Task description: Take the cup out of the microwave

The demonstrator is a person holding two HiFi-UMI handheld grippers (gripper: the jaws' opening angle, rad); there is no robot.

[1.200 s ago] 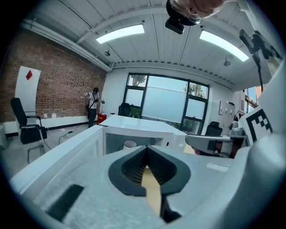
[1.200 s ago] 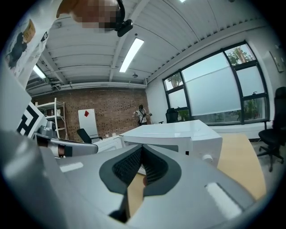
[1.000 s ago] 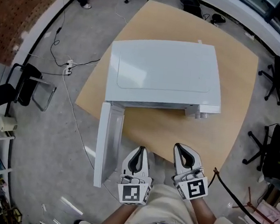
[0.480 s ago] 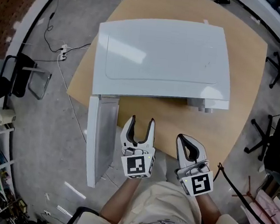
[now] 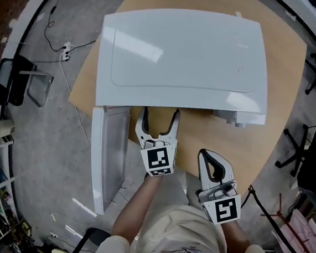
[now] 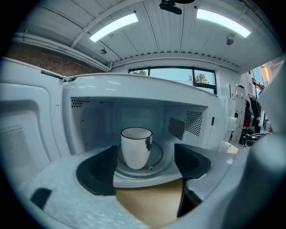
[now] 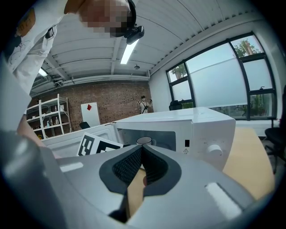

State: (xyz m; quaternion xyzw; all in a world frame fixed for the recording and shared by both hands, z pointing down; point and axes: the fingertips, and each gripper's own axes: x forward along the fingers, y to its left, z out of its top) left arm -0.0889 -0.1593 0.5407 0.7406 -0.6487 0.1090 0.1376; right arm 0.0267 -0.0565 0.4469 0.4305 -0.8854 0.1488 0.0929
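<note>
Left claw (image 5: 159, 115): jaws wide and opening, nothing between pads; tips at mouth of microwave (image 5: 181, 53), above bench (image 5: 223, 143).
Cup (image 6: 136, 147): white, upright, straight ahead of left claw, inside cavity on glass turntable (image 6: 160, 162); clear of both jaws.
Door (image 5: 106, 157): swung fully open, to left of left claw.
Right claw (image 5: 211, 156): jaws pressed together, empty; to right of left claw, further back from microwave front.

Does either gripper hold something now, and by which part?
Nothing is held. The left gripper is opening its jaws, the cup untouched beyond them; the right gripper is shut, empty.
</note>
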